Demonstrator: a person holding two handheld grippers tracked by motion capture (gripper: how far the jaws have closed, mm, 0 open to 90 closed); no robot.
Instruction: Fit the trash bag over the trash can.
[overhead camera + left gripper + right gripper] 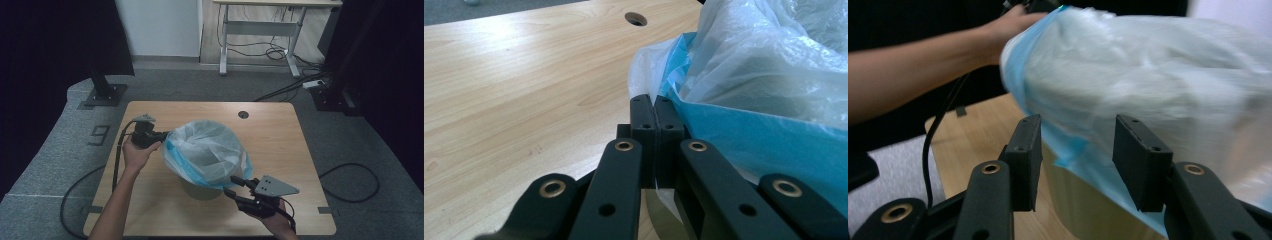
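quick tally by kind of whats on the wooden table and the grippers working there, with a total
Translucent white plastic bag with a blue rim: 1
Pale round bin under the bag: 1
Black two-jaw grippers: 2, the left gripper shut on the bag's rim, the right gripper open by the bin
Total: 4

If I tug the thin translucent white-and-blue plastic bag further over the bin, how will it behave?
The translucent white-and-blue plastic bag looks floppy: it billows in loose wrinkles, so it will probably stretch and slide rather than hold shape. The left gripper is pinched on its rim; the film seems thin and may tear. The pale round bin looks light and might shift.
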